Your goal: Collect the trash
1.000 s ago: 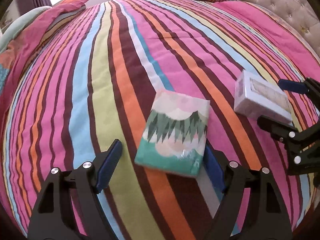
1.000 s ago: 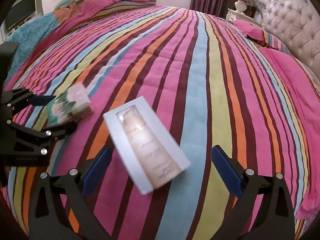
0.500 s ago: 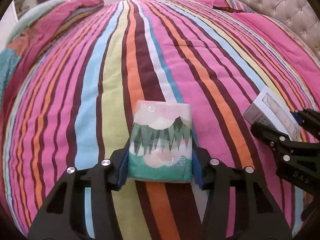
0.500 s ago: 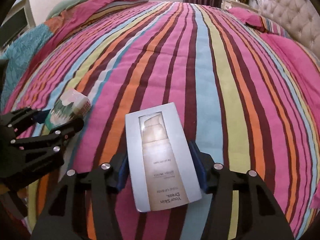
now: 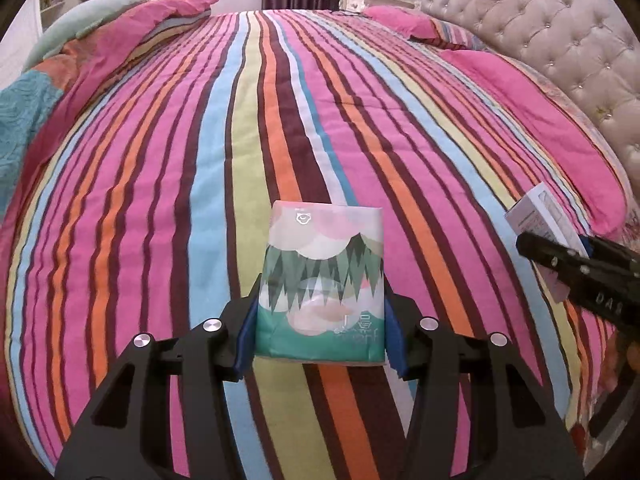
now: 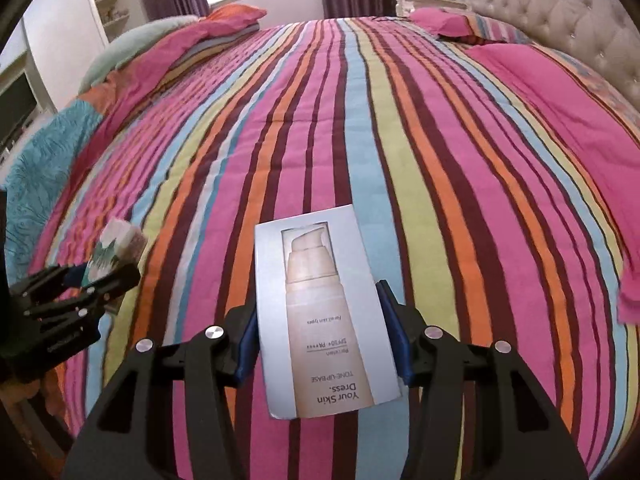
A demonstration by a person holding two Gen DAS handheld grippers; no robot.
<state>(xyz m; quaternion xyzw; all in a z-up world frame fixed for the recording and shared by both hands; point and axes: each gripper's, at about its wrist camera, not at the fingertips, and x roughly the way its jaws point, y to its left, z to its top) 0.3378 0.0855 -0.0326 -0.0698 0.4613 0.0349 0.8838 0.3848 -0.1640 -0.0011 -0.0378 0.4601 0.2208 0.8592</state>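
The left hand-held gripper [image 5: 320,332] is clamped on a tissue pack [image 5: 322,284], its blue pads [image 5: 245,334] pressed against both long sides of the green-and-pink wrapper. The pack stands up between the fingers, above the striped bedspread [image 5: 208,184]. The right hand-held gripper [image 6: 323,340] is likewise closed on a cosmetics box [image 6: 320,308], a pale grey carton printed with a pump bottle and the words "Your Skin Dress"; both pads touch its long edges, and it too is held above the bedspread. Whether either carton or pack has anything inside cannot be told. In each wrist view the other gripper shows at the side with its item. Farther off lie pink pillows [image 6: 444,24], a folded quilt [image 5: 132,32] and the tufted headboard [image 5: 560,32].
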